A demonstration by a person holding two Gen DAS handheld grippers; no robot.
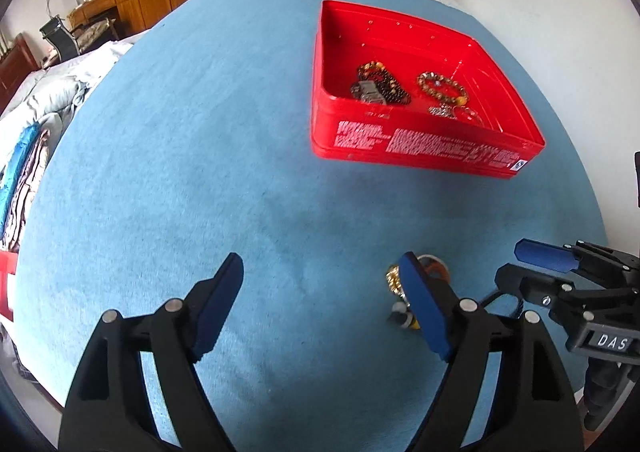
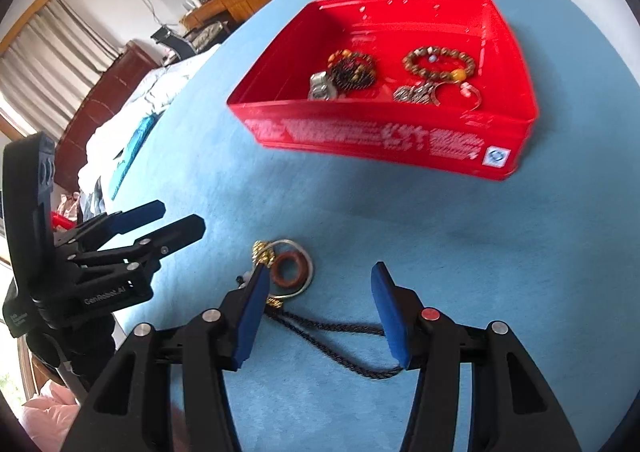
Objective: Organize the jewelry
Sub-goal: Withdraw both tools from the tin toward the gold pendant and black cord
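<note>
Item one, at our left: the left gripper, jaws spread wide and holding nothing, hovering over the blue cloth that covers the table. We judge it parked to the side so as not to crowd the pickup.

Item two, centre: a pendant necklace lying loose on the cloth. It consists of a silver ring enclosing a brown wooden ring, gold beads at one edge, and a dark braided cord trailing toward us. This is the one piece we see outside the box.

Item three: our right gripper, jaws also wide, empty, and set low over the cord, with the left finger just beside the pendant. We judge this a lining-up for a grasp, not yet made.

Item four, farther off and to the right: the red tin box, open, white print on its near wall. Inside are a dark bead bracelet with a silver metal piece, a brown bead bracelet, a silver ornament and a thin bangle. These pieces are already sorted.

Notes on views: only the right wrist view shows the cord and the pendant whole. In the left wrist view, that gripper's own finger hides most of the pendant and the right gripper enters at the edge.
</note>
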